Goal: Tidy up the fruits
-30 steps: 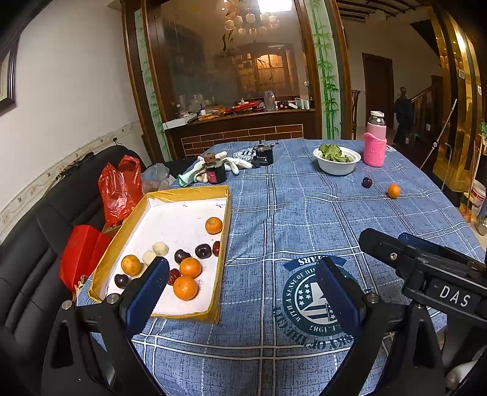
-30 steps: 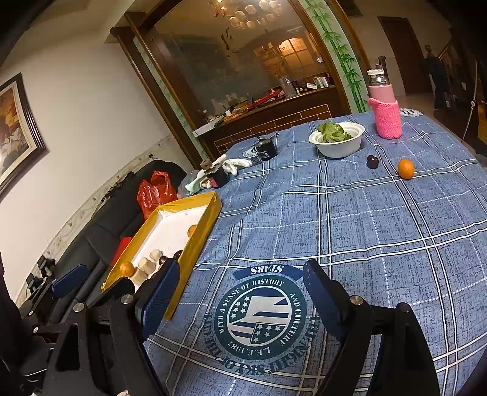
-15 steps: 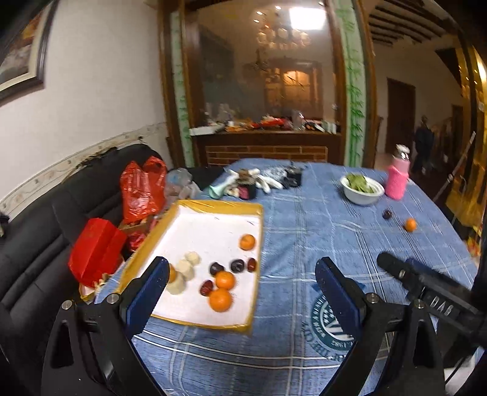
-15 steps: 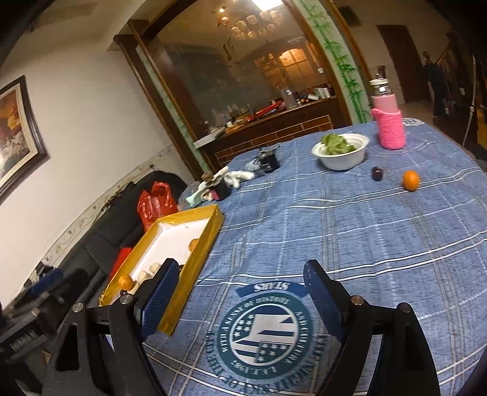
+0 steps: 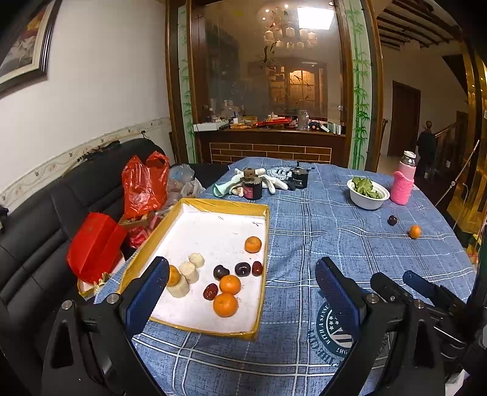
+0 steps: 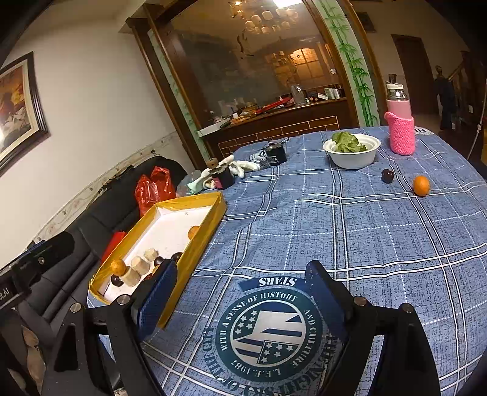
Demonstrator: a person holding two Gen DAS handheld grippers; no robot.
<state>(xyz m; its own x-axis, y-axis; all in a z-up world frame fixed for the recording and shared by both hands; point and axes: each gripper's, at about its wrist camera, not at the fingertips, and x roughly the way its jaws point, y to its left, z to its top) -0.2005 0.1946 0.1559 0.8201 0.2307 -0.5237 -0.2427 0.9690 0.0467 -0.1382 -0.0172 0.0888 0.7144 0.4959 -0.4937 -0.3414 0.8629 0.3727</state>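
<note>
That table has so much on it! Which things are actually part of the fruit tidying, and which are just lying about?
Part of the job:
- yellow tray with oranges, dark fruits and pale pieces already in it
- loose orange on the cloth
- loose dark fruit beside it

Just lying about:
- bowl of greens
- pink bottle
- white gloves
- two small black jars
- red bags on the sofa

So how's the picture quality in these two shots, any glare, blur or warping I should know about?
Left wrist view: sharp, with strong fisheye bending and dark corners; the ceiling light blows out white, while the tray and its fruit are evenly lit. Right wrist view: same warping, tilted; the stray orange and dark fruit stay crisp, but the chandelier glares.
</note>
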